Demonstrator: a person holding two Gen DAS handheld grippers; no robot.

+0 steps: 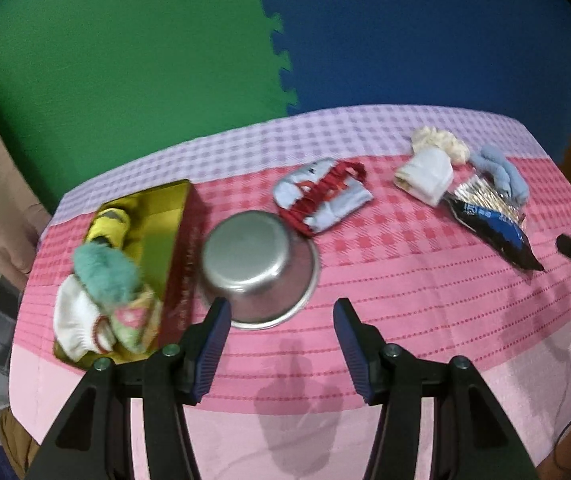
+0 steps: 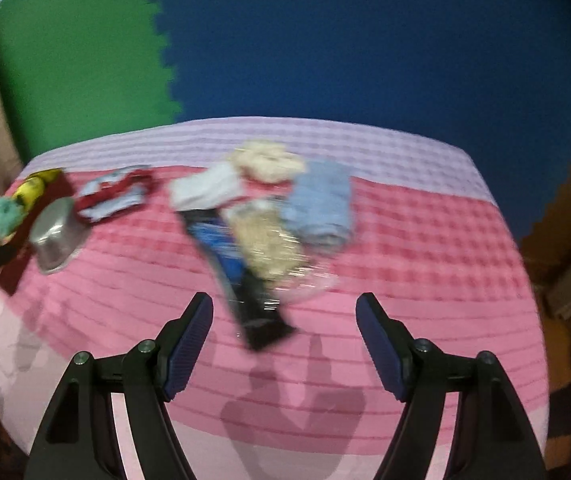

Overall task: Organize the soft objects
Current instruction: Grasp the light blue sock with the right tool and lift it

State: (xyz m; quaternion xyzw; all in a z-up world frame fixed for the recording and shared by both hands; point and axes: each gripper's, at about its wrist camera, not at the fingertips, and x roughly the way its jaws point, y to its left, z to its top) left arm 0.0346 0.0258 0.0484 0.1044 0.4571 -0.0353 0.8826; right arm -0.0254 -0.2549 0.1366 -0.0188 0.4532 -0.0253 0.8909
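Observation:
A gold tin box (image 1: 173,200) with red sides stands at the table's left; in it lie a teal fluffy piece (image 1: 103,272), a yellow striped sock (image 1: 111,228), a white sock (image 1: 71,316) and a green-pink sock (image 1: 131,320). A light blue and red sock pair (image 1: 319,196) lies mid-table. At the right lie a white sock (image 1: 427,176), a cream fluffy piece (image 1: 439,140) and a blue fluffy piece (image 1: 501,172). My left gripper (image 1: 281,312) hovers open and empty near the bowl. My right gripper (image 2: 285,308) is open and empty above the snack bags, in a blurred view.
An upturned steel bowl (image 1: 257,268) sits beside the tin. A dark blue snack bag (image 1: 493,232) and a clear bag of crumbs (image 2: 265,240) lie by the right pile. A pink checked cloth (image 1: 405,300) covers the table; green and blue foam mats (image 1: 125,60) lie beyond.

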